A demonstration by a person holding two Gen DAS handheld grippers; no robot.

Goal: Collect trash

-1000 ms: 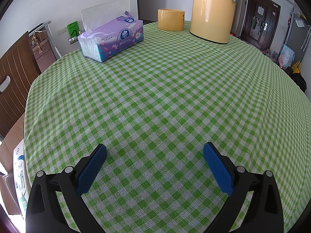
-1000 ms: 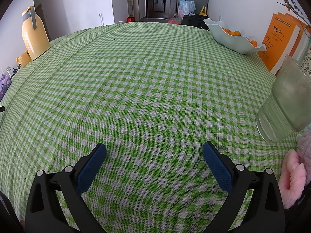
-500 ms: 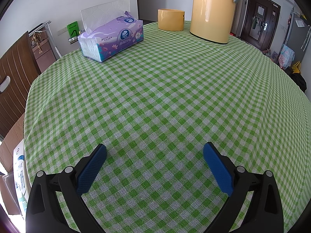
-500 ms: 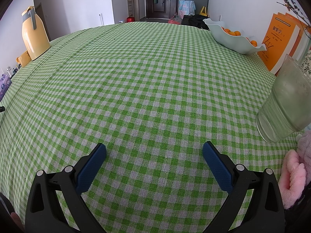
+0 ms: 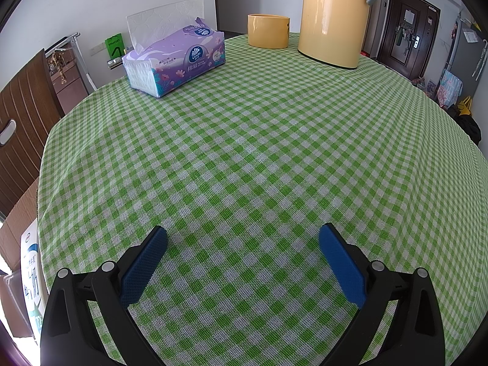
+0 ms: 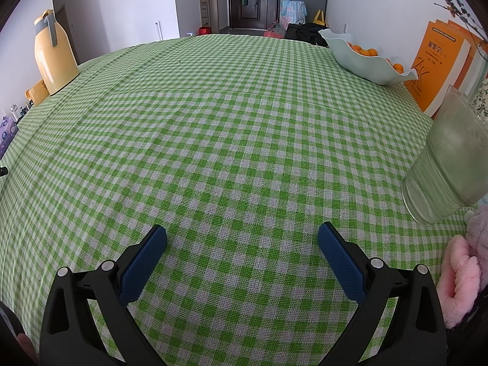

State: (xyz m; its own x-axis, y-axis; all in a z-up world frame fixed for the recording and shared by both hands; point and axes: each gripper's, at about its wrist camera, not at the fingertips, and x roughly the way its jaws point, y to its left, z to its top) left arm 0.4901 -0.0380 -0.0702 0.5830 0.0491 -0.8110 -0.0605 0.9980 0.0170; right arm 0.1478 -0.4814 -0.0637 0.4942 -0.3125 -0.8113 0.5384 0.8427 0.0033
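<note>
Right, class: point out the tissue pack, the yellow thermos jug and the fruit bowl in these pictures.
tissue pack [image 5: 180, 64], left wrist view, on its purple printed side.
yellow thermos jug [image 5: 334, 21], left wrist view, on the middle of its body.
fruit bowl [image 6: 363, 65], right wrist view, on its pale outer wall.

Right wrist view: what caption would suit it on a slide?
Open right gripper hovers over a green checked tablecloth, with a cloudy glass and fruit bowl nearby.

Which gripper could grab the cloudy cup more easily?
Right, probably: the cup stands close beside the open right gripper, while the open left gripper sees no cup in its view.
</note>
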